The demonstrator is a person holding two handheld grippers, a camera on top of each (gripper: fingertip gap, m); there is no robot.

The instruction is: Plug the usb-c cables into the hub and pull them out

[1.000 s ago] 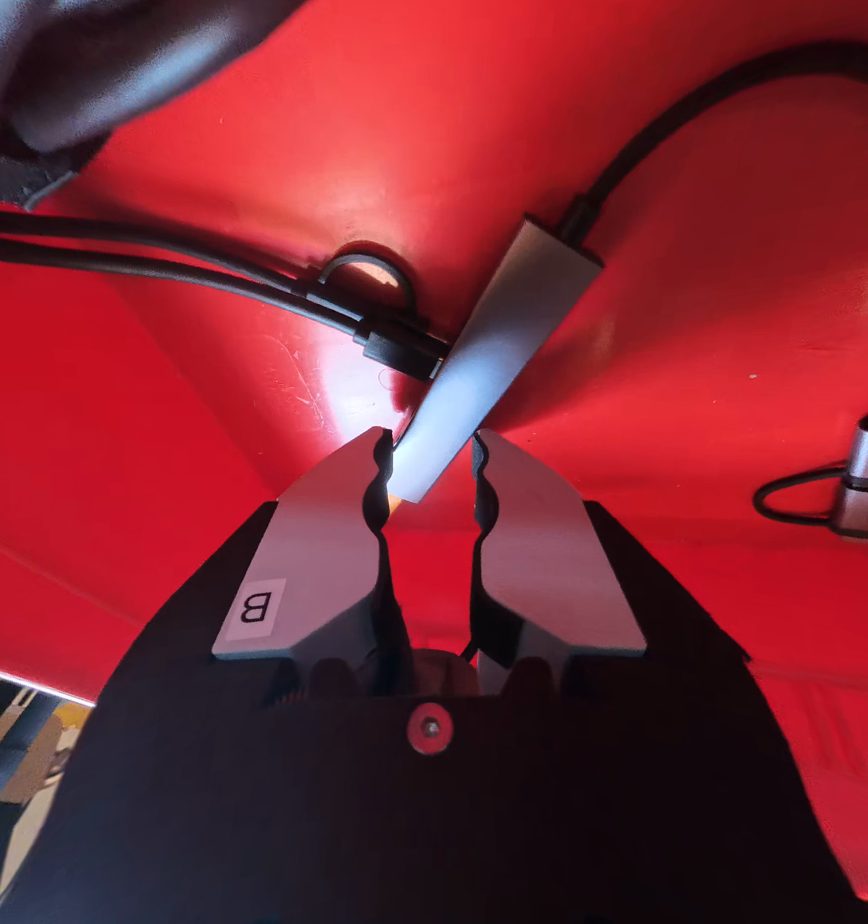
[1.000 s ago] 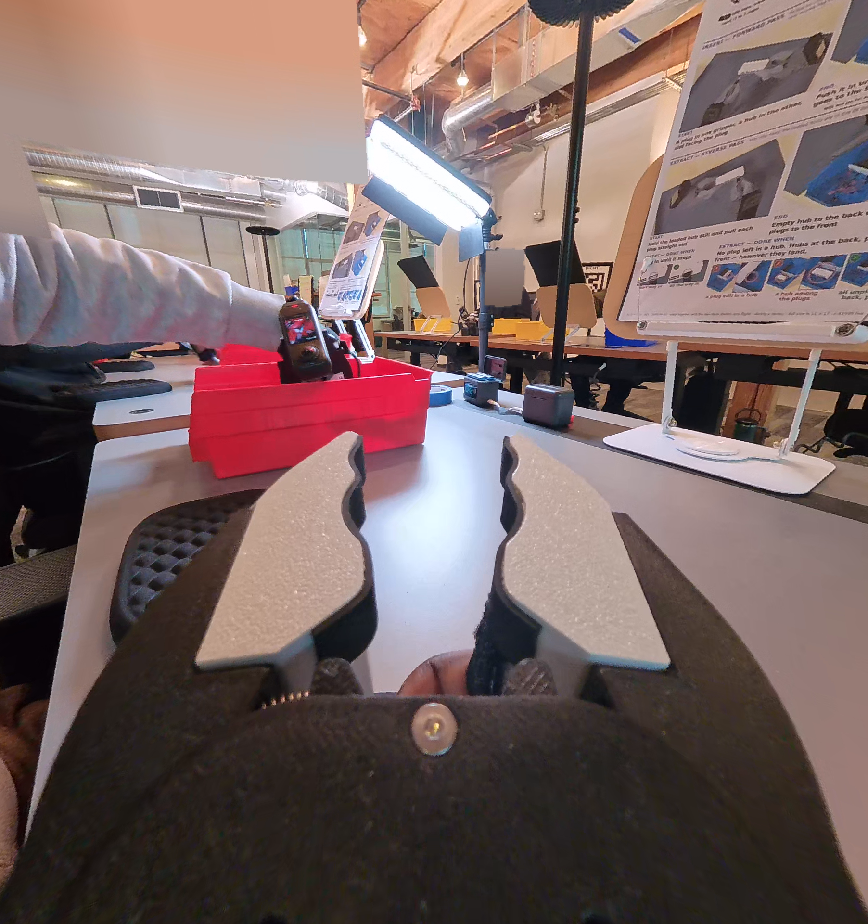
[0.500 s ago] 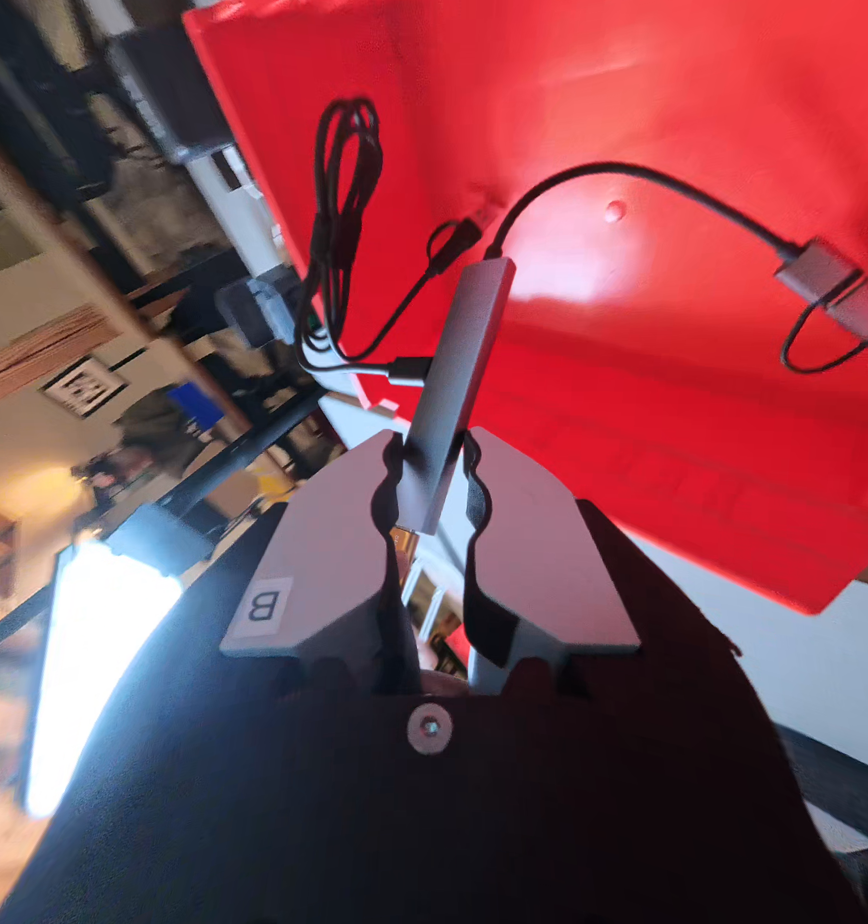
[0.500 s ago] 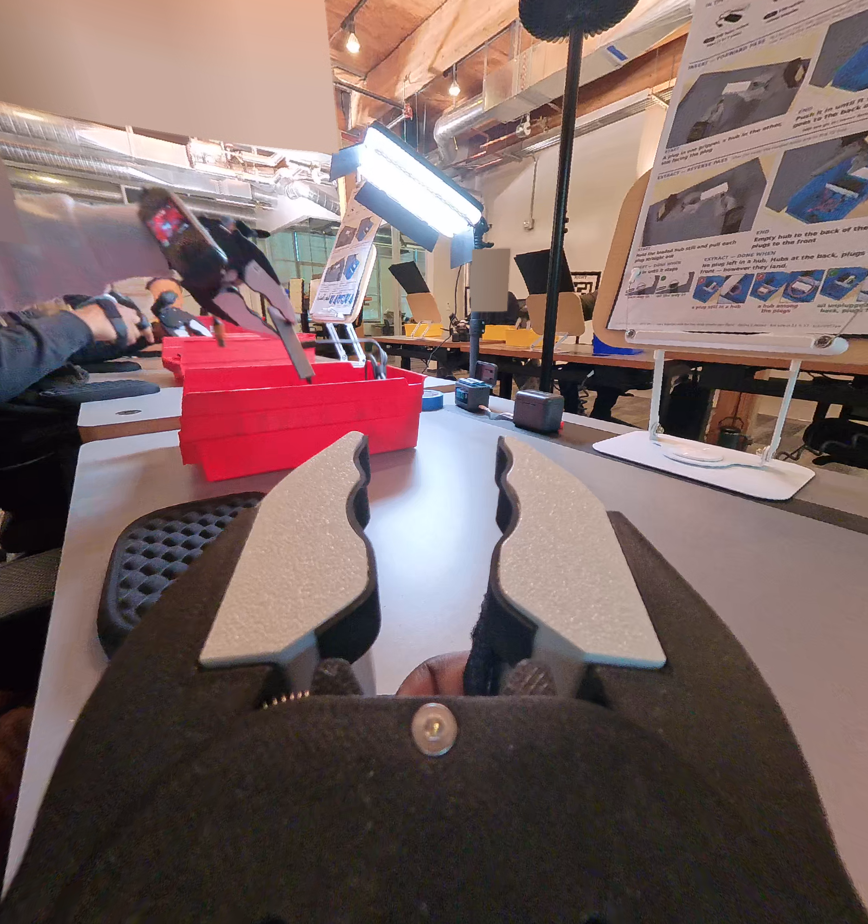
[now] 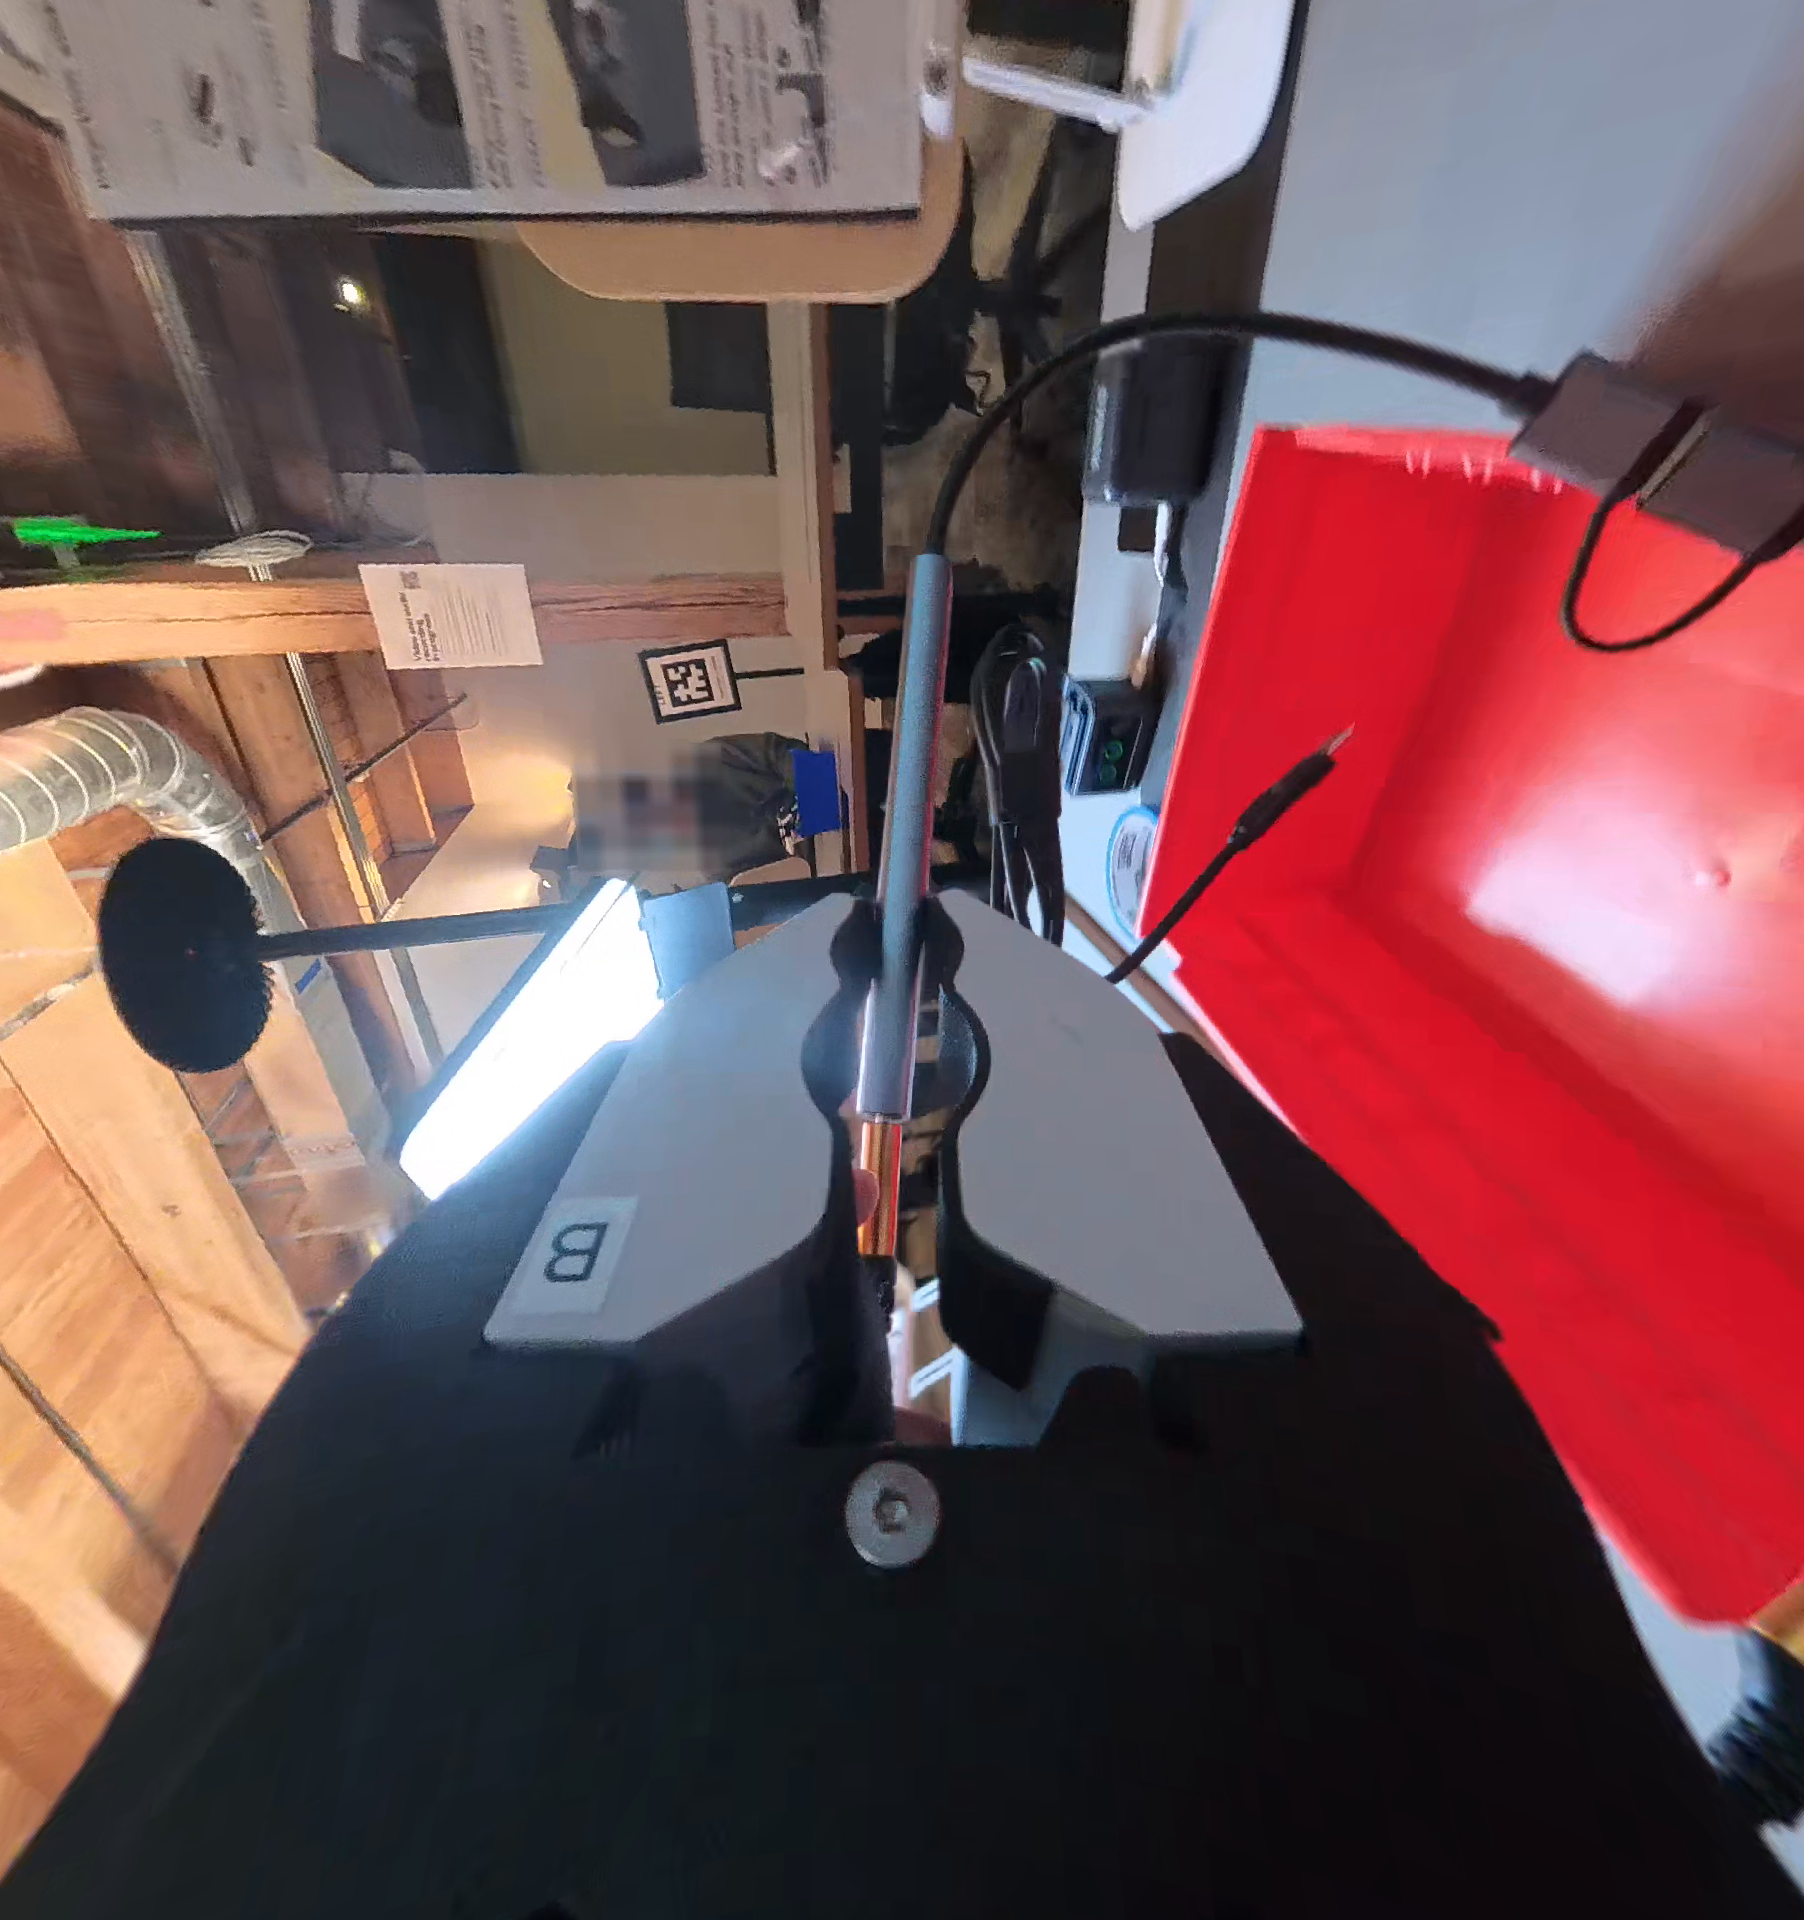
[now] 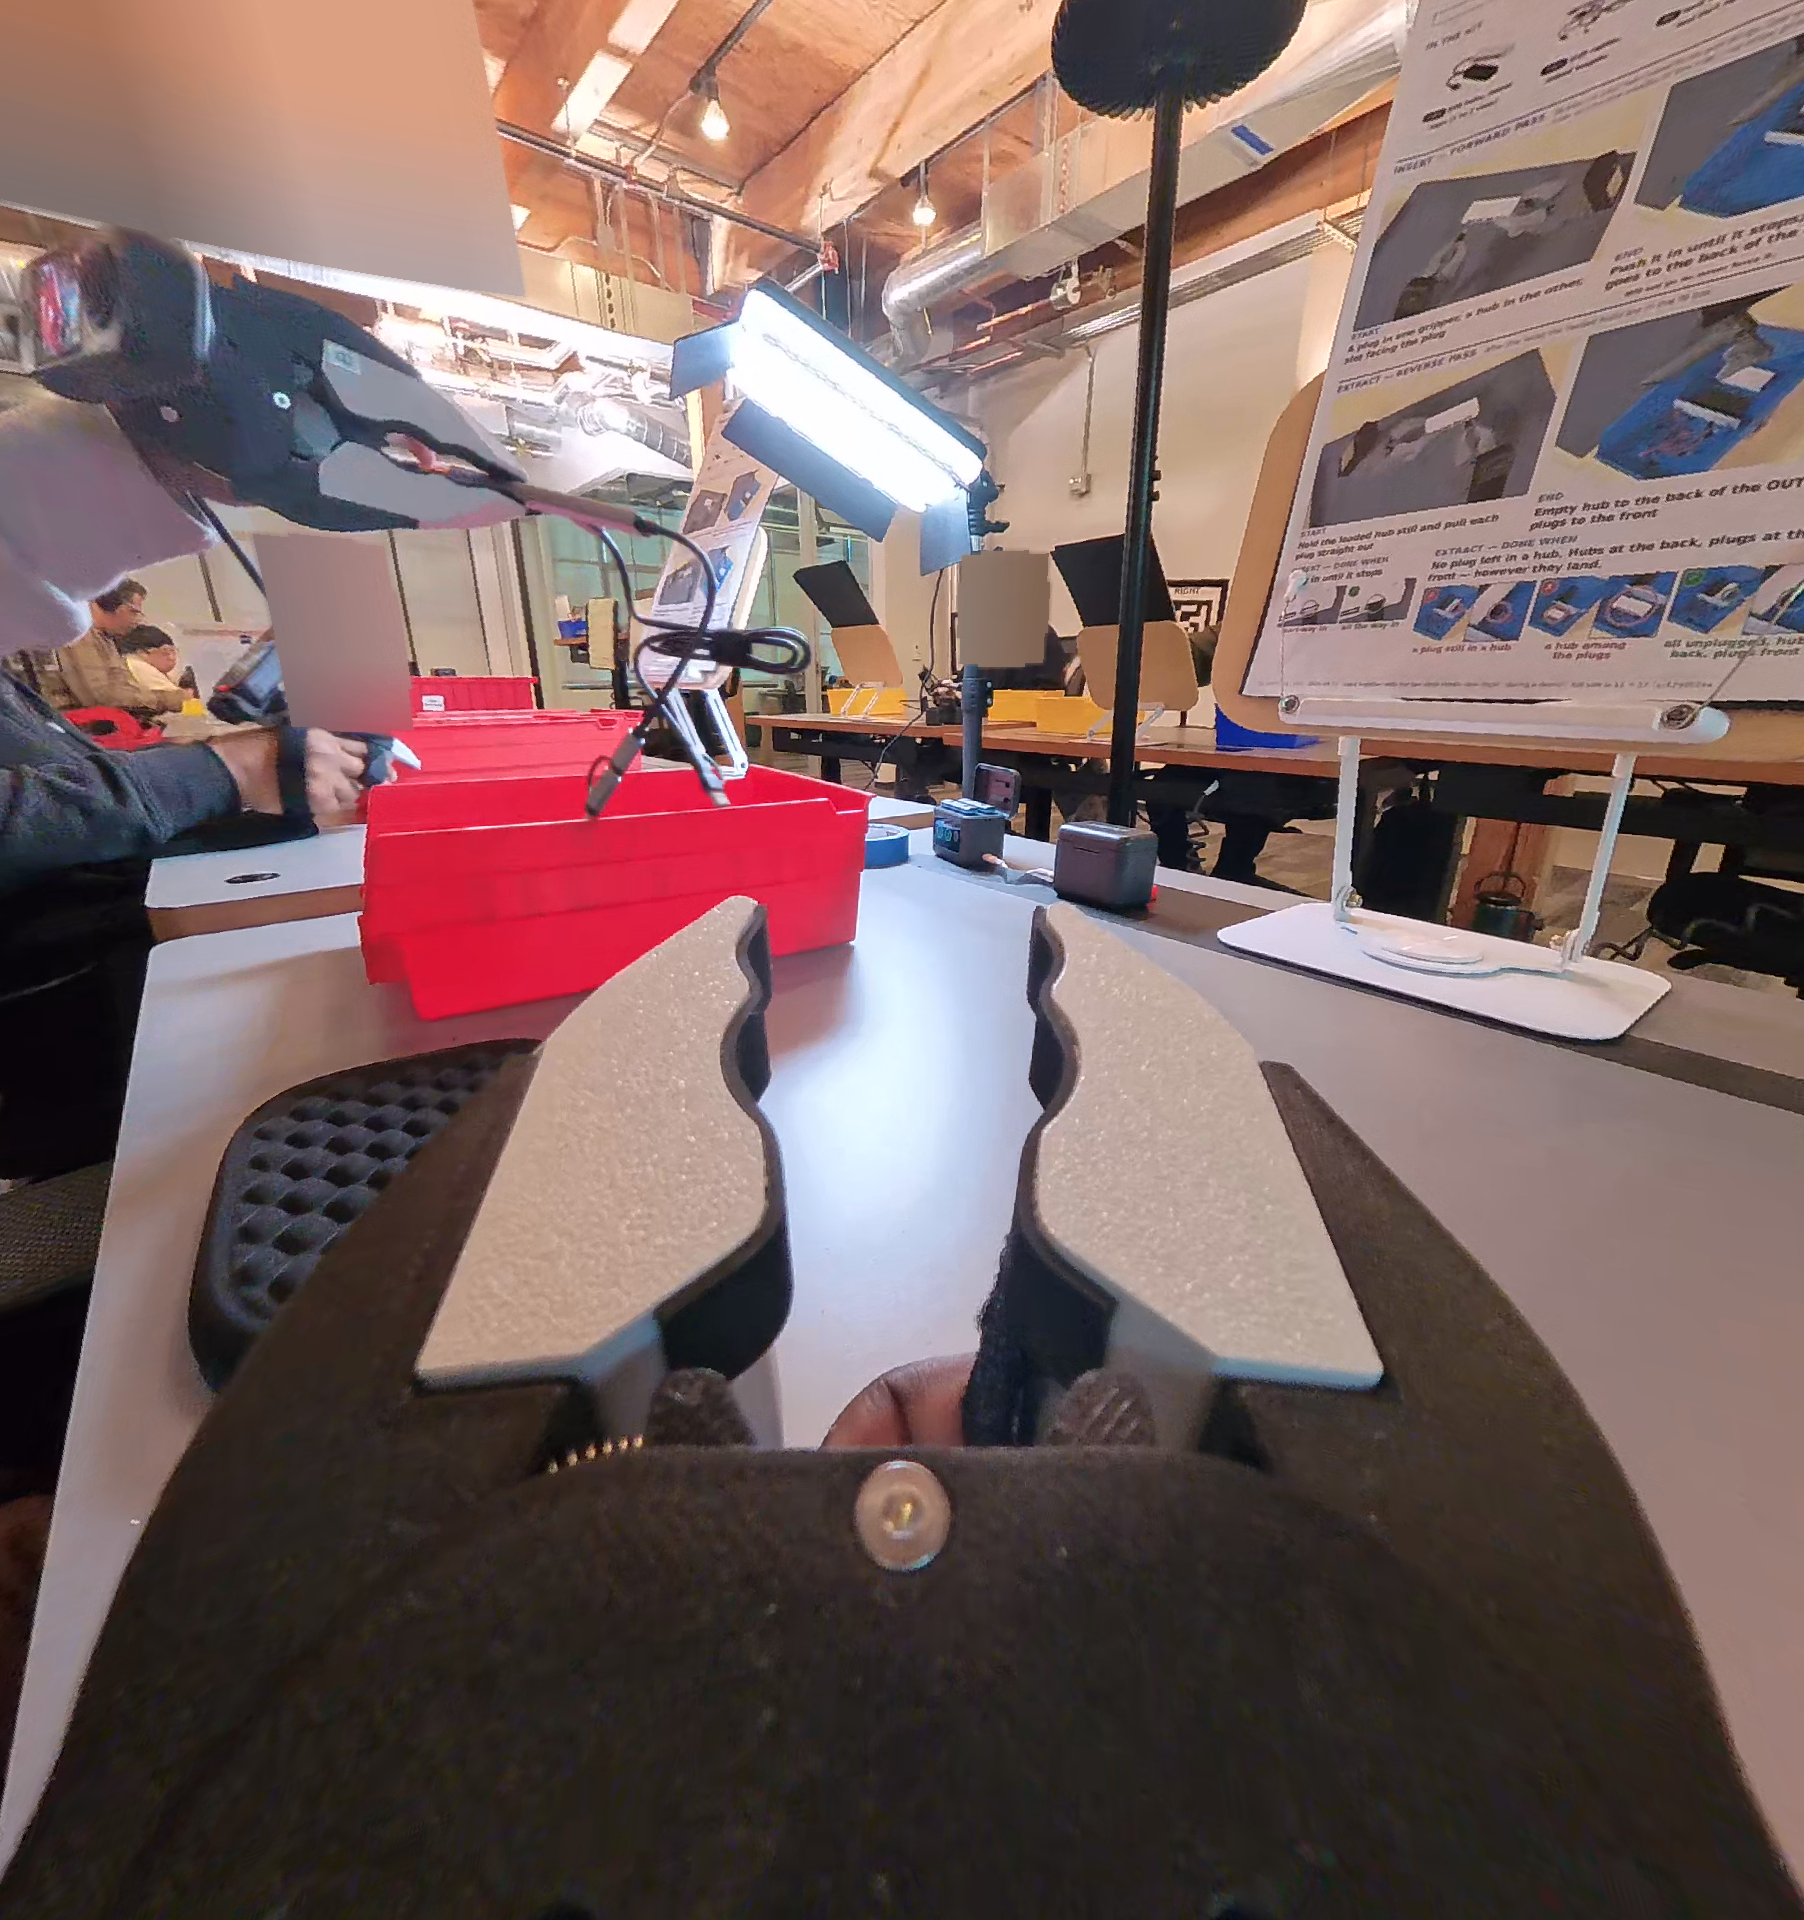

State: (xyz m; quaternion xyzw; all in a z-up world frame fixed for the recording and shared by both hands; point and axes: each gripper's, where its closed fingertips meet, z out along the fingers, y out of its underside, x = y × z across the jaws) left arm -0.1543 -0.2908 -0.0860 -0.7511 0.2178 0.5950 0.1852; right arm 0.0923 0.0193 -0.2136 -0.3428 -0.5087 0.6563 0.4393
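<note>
While the left gripper (image 5: 896, 940) is pinching the slim grey hub (image 5: 908, 790) edge-on above the red bin (image 6: 607, 868), the fingers (image 5: 1074, 1122) are gripping only its near end. Rigid and light, it is probably prone to pivoting; a hold nearer the middle looks steadier. Limp black cables (image 6: 716, 660) are dangling from it, best taken by their stiff plugs. The right gripper (image 6: 898, 945) is hovering spread and empty over the tabletop (image 6: 1500, 1195).
</note>
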